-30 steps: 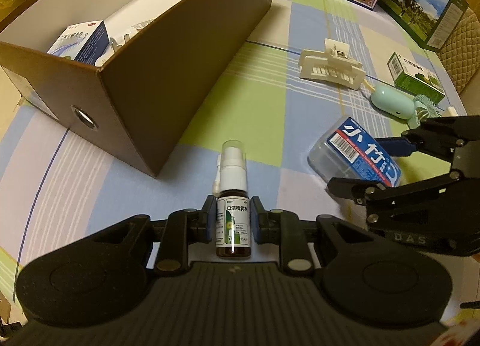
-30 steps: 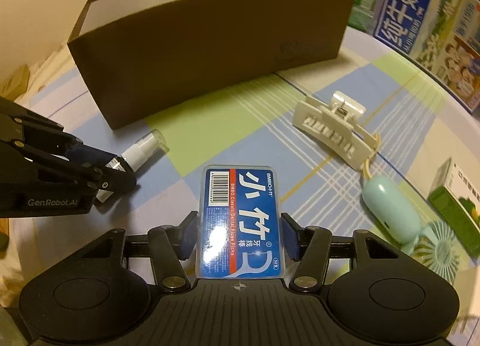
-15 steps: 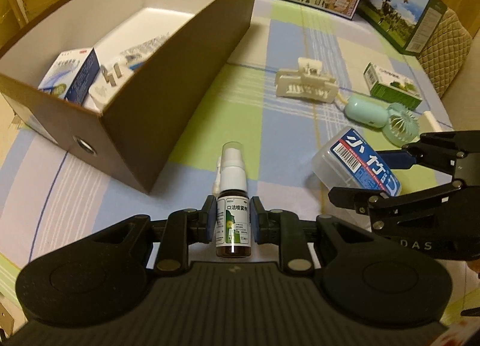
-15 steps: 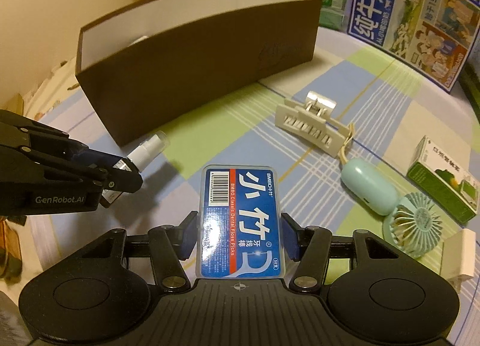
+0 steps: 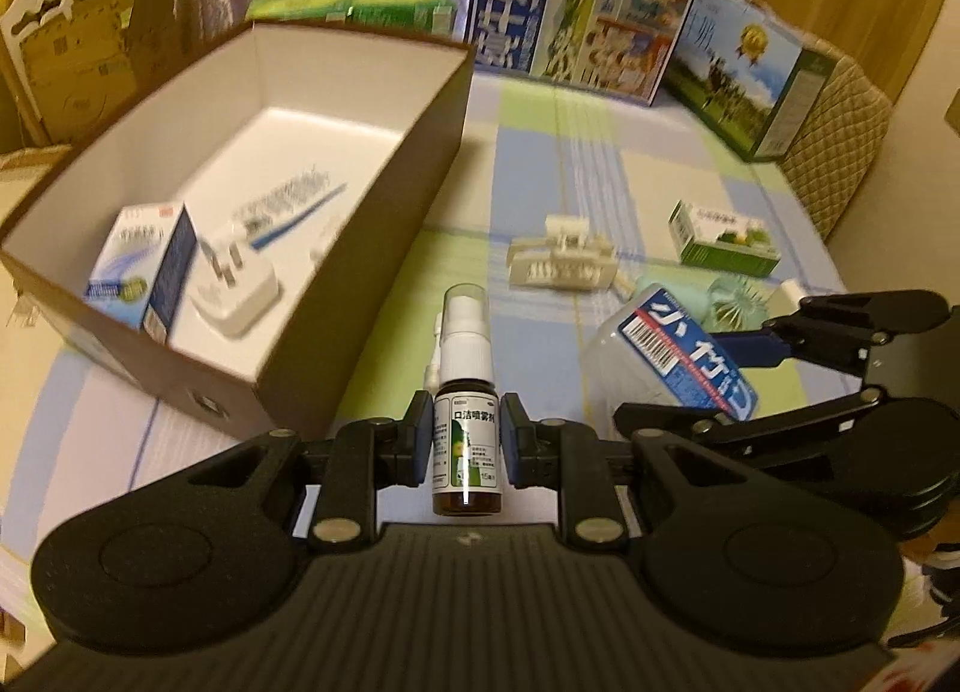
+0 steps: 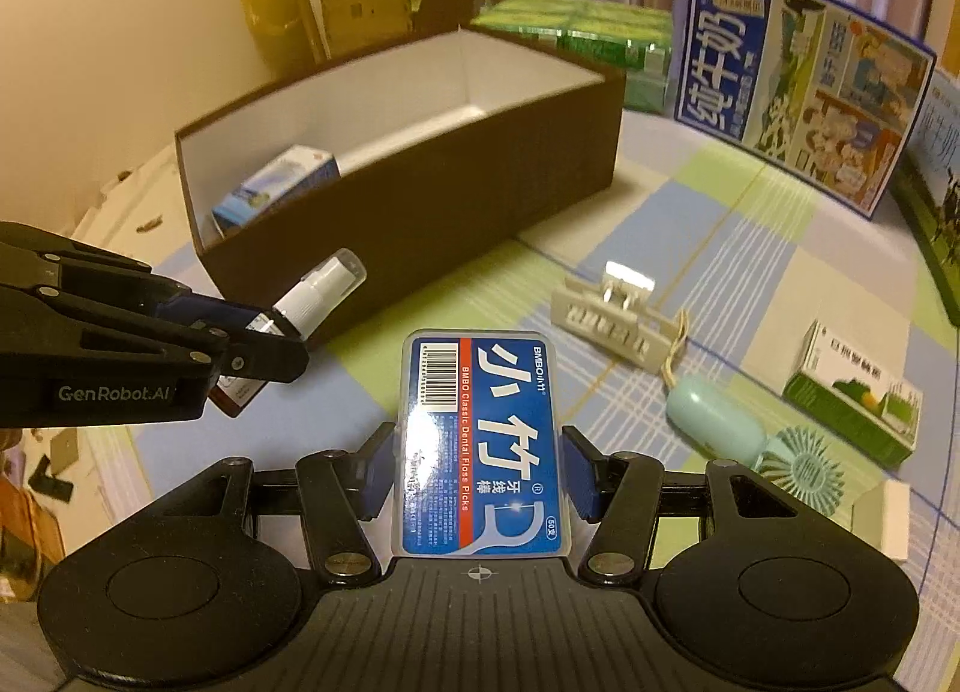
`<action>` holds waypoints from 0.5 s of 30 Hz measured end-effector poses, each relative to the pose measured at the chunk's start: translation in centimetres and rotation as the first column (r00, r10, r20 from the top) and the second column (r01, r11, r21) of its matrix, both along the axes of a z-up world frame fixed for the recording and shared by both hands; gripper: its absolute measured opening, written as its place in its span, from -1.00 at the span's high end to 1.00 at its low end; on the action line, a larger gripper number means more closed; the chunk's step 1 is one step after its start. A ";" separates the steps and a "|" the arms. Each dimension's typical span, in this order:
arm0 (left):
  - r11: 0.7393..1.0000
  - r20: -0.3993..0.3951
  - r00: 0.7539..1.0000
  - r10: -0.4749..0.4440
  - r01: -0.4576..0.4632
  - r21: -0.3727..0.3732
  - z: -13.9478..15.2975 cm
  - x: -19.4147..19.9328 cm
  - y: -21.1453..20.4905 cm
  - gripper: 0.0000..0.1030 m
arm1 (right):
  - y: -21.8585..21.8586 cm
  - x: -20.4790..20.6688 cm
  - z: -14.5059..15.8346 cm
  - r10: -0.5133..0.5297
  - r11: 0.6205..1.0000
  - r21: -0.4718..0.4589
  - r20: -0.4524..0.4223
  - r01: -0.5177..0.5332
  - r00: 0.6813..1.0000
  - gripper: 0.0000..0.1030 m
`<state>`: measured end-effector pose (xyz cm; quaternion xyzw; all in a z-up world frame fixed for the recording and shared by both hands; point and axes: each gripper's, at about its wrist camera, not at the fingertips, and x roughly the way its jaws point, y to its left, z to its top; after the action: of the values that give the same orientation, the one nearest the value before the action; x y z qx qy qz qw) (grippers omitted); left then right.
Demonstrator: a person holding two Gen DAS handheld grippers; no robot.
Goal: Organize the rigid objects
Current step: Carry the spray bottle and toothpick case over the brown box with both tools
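Observation:
My left gripper [image 5: 467, 446] is shut on a small brown spray bottle [image 5: 465, 392] with a white nozzle and clear cap, held above the table near the right wall of the brown cardboard box [image 5: 414, 194]. My right gripper [image 6: 478, 476] is shut on a blue dental floss pick case [image 6: 480, 446], also lifted. The case also shows in the left wrist view [image 5: 672, 359], and the bottle in the right wrist view [image 6: 312, 296]. The box [image 6: 420, 176] holds a blue-white carton [image 5: 144, 266], a white plug adapter [image 5: 237, 296] and a flat packet.
On the checked tablecloth lie a cream hair claw clip [image 6: 618, 314], a mint handheld fan [image 6: 750, 440], a green medicine box [image 6: 852, 392] and a small white block [image 6: 894, 518]. Tall milk cartons [image 5: 582, 14] and green packs stand along the far edge.
Both grippers have risen with their objects, so the inside of the box is now in view. The bottle and the case stay held as before.

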<state>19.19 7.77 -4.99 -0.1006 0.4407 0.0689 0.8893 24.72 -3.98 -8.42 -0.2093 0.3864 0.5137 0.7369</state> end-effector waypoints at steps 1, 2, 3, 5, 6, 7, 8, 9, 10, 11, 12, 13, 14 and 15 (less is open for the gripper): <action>1.000 0.014 1.000 -0.005 0.005 0.000 0.5 -0.1 0.2 0.63 | 0.2 -0.2 0.5 -0.001 1.000 0.009 0.002 0.001 1.000 -0.04; 1.000 0.024 1.000 -0.008 0.008 0.001 1.0 -0.1 0.3 0.63 | 0.4 -0.3 0.9 -0.002 1.000 0.017 0.003 0.002 1.000 -0.04; 1.000 0.034 0.999 -0.012 0.012 0.002 1.4 -0.1 0.5 0.63 | 0.6 -0.6 1.3 -0.002 1.000 0.025 0.006 0.002 1.000 -0.04; 1.000 0.053 0.998 -0.016 0.016 0.006 2.2 -0.2 1.0 0.63 | 1.2 -0.9 2.1 -0.003 0.999 0.037 0.012 0.003 1.000 -0.04; 1.000 0.060 0.998 -0.017 0.017 0.008 2.5 -0.2 1.3 0.63 | 1.6 -1.1 2.4 -0.004 0.999 0.042 0.014 0.003 1.000 -0.04; 1.000 0.067 0.998 -0.017 0.016 0.010 2.9 -0.3 1.7 0.63 | 2.0 -1.3 2.7 -0.004 0.999 0.048 0.014 0.004 1.000 -0.04; 1.000 0.073 0.997 -0.017 0.016 0.013 3.2 -0.3 2.0 0.63 | 2.4 -1.5 3.0 -0.004 0.999 0.054 0.013 0.003 1.000 -0.04; 1.000 0.079 0.997 -0.016 0.015 0.016 3.5 -0.4 2.4 0.63 | 2.8 -1.7 3.3 -0.002 0.998 0.063 0.012 0.001 1.000 -0.04; 1.000 0.085 0.996 -0.015 0.013 0.019 3.7 -0.5 2.8 0.63 | 3.2 -1.9 3.6 0.001 0.998 0.070 0.011 -0.001 1.000 -0.04; 1.000 0.092 0.996 -0.013 0.011 0.024 4.1 -0.6 3.3 0.63 | 3.8 -2.1 3.9 0.004 0.997 0.078 0.011 -0.005 1.000 -0.04; 1.000 0.098 0.995 -0.011 0.009 0.027 4.4 -0.7 3.8 0.63 | 4.3 -2.4 4.2 0.008 0.996 0.085 0.011 -0.009 1.000 -0.04; 1.000 0.103 0.995 -0.008 0.005 0.030 4.6 -0.8 4.2 0.63 | 4.9 -2.6 4.5 0.014 0.996 0.092 0.012 -0.015 1.000 -0.04; 0.999 0.108 0.994 -0.005 0.001 0.034 4.8 -0.8 4.8 0.63 | 5.4 -2.9 4.8 0.018 0.995 0.097 0.014 -0.019 1.000 -0.04; 0.999 0.111 0.994 -0.002 -0.002 0.037 5.0 -0.8 5.3 0.63 | 6.0 -3.1 5.0 0.023 0.995 0.102 0.016 -0.024 1.000 -0.04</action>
<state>18.38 13.07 -0.01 -0.0877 0.3893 0.0713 0.9141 21.58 1.99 -3.45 -0.1799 0.3517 0.5397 0.7434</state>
